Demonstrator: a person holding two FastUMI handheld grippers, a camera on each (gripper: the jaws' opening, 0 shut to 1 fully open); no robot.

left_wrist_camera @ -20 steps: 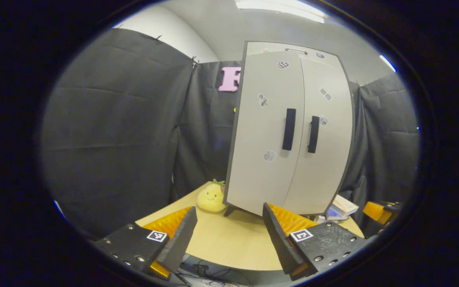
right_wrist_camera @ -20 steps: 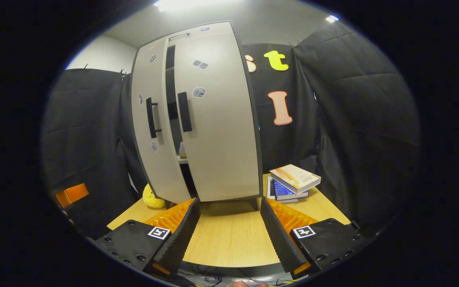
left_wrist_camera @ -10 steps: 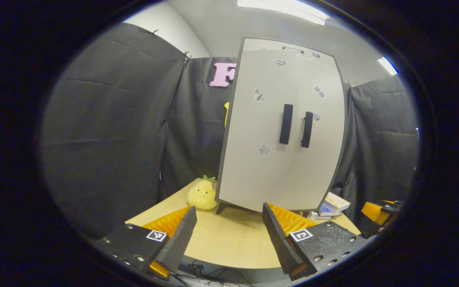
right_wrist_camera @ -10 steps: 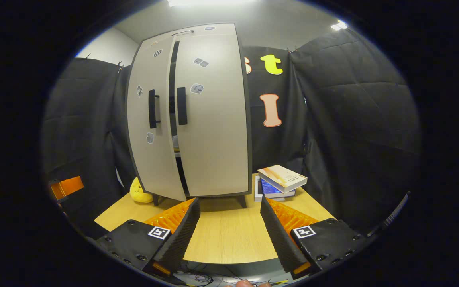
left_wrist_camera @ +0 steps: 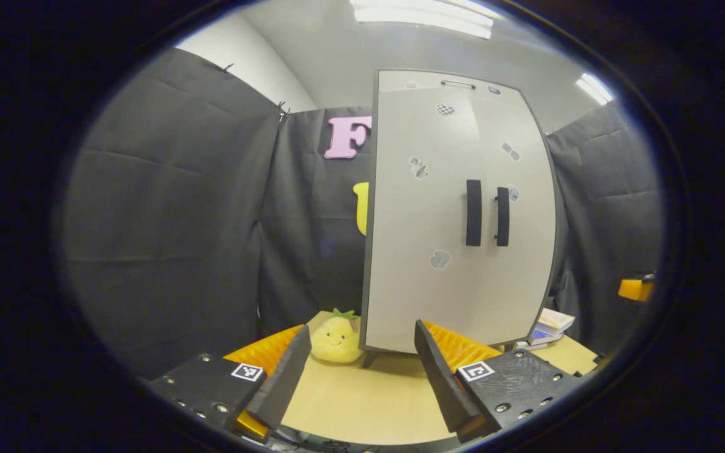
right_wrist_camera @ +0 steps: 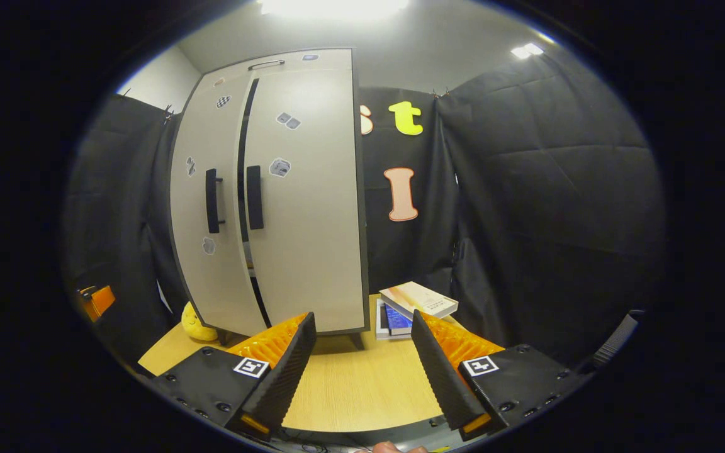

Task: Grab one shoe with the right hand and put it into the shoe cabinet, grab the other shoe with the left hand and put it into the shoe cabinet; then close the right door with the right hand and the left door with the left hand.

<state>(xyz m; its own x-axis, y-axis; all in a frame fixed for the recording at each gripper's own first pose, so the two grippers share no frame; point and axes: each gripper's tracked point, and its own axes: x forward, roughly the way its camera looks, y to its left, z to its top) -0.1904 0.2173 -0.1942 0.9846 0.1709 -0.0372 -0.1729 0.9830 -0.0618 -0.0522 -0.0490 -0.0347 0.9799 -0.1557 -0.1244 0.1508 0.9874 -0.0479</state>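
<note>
— Where do the shoes stand?
— No shoe lies on the surface (right_wrist_camera: 350, 384); I judge both are inside the shoe cabinet (left_wrist_camera: 457, 207), since its doors are nearly shut.
— Nearly?
— In the right gripper view a dark slit runs between the left door (right_wrist_camera: 208, 214) and right door (right_wrist_camera: 306, 195) (the left one looks slightly ajar), so it may want a last push.
— And the grippers?
— The left gripper (left_wrist_camera: 362, 371) and right gripper (right_wrist_camera: 362, 371) hang back from the cabinet, jaws apart and empty, likely because closing needs no grasp. A plush toy (left_wrist_camera: 336, 336) and books (right_wrist_camera: 416, 302) flank the cabinet.
</note>
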